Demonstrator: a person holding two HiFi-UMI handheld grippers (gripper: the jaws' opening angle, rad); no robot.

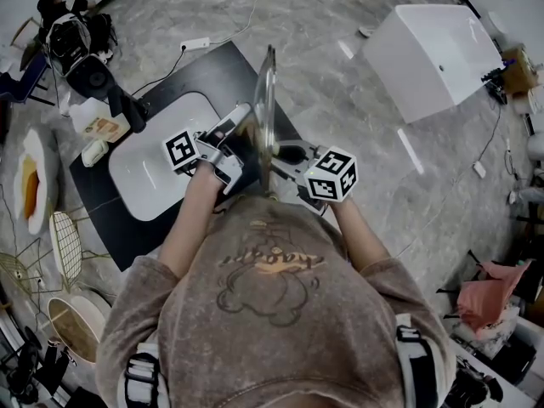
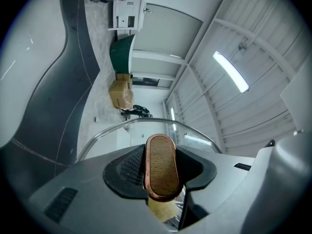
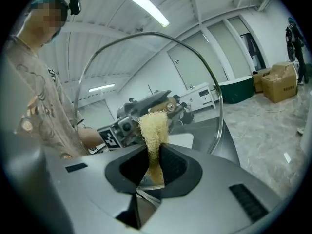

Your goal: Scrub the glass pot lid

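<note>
Grey marble floor (image 1: 340,109), black counter (image 1: 212,70) below. My left tool (image 1: 242,134) clamps glass pot lid (image 1: 268,92) by its wooden knob (image 2: 161,165), upright on edge, so right tool (image 3: 155,152), pinching loofah scrubber (image 3: 152,126), reaches its face.

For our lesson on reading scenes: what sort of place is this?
Probably a lab or workshop hall with a mock kitchen: a white sink in a black counter, a power strip on the stone floor, and cardboard boxes.
</note>
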